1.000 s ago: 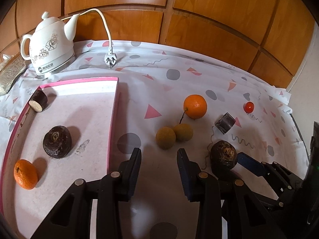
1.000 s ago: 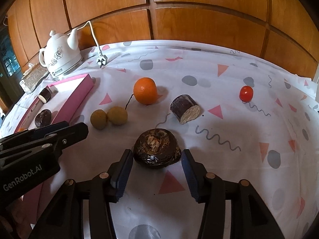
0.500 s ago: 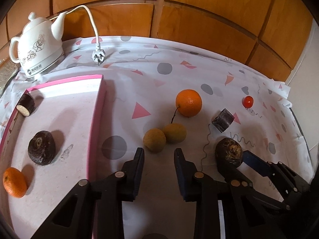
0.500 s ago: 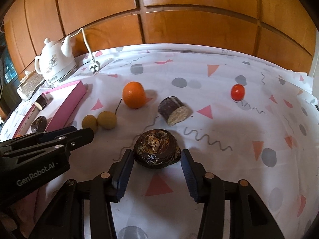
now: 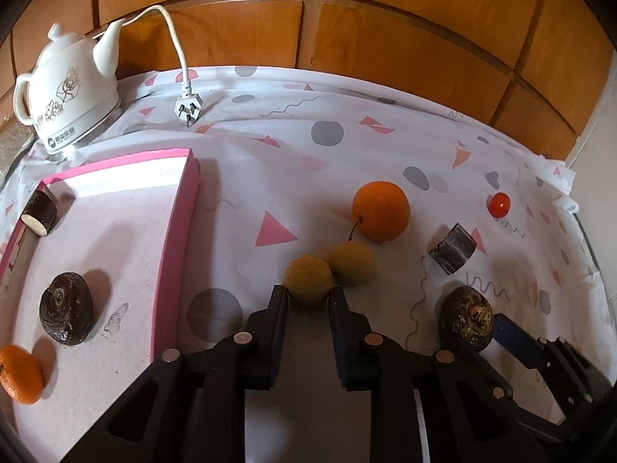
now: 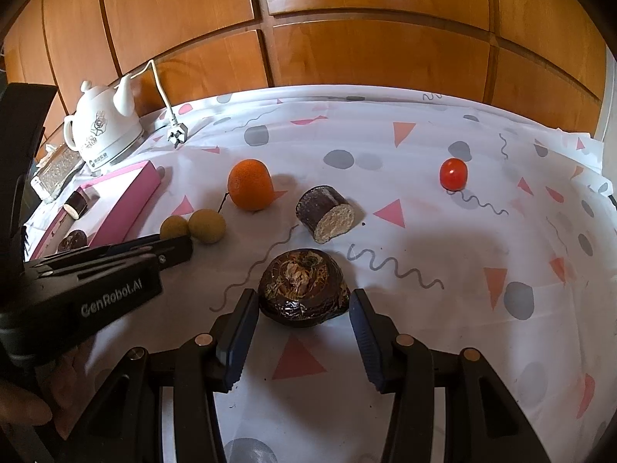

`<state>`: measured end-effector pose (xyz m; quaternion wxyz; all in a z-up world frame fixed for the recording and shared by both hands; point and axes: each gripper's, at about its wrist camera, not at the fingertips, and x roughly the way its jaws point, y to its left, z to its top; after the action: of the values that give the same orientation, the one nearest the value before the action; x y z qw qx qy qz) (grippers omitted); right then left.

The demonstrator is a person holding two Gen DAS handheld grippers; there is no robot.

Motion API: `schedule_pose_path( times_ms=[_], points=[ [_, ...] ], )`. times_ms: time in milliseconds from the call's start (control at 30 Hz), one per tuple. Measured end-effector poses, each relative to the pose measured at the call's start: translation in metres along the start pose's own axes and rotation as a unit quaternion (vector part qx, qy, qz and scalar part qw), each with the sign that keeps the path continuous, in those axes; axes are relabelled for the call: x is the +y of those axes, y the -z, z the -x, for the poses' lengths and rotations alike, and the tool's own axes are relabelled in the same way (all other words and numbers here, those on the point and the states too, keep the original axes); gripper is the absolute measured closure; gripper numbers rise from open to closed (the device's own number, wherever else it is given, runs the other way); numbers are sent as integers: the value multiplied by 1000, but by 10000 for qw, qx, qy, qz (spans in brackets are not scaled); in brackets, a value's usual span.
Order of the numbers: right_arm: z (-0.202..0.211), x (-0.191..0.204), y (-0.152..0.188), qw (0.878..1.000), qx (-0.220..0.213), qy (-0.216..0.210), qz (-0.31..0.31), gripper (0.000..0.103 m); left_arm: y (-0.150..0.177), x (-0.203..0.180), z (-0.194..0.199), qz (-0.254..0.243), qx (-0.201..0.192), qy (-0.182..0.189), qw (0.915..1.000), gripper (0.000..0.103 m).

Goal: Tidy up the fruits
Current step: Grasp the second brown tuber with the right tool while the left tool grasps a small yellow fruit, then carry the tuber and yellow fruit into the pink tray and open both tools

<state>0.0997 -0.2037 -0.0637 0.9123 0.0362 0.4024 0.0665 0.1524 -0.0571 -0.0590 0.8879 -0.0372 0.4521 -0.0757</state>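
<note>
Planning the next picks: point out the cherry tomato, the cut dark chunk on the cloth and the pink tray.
cherry tomato (image 6: 453,173), right wrist view, front face.
cut dark chunk (image 6: 334,220), right wrist view, pale cut face.
pink tray (image 5: 185,227), left wrist view, right wall.

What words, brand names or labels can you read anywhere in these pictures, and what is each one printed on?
"GenRobot.AI": white lettering on the side of the left gripper, seen from the right wrist view.
Dark printed mark near the base of the white kettle: too small and blurred to read in either view.
The flowers on the kettle are decoration, not text.
Nothing else readable; the tablecloth bears only shapes and squiggles.
</note>
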Motion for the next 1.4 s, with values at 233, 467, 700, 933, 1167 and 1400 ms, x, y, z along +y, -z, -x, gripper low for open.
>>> schedule_pose_path(
  times_ms=[233, 467, 700, 933, 1167, 1400],
  points=[
    [0, -2, 1, 10000, -30, -20, -40, 54, 12, 3, 11, 183, -45, 201, 9996, 82],
    [0, -4, 1, 9999, -57, 78, -109, 53, 35, -7, 24, -11, -155, 236, 9996, 82],
    [0, -4, 2, 9999, -70, 111, -96, 53, 30, -8, 14, 19, -276, 255, 9993, 81],
    [0, -4, 2, 9999, -79, 115, -99, 53, 29, -12, 9, 14, -310, 144, 9994, 80],
    [-1, -5, 2, 9998, -86, 129, -87, 53, 30, -12, 9, -9, -364, 139, 9992, 82],
    [-1, -5, 2, 9998, -86, 128, -87, 53, 31, -12, 10, -30, -391, 125, 9992, 82]
  ],
)
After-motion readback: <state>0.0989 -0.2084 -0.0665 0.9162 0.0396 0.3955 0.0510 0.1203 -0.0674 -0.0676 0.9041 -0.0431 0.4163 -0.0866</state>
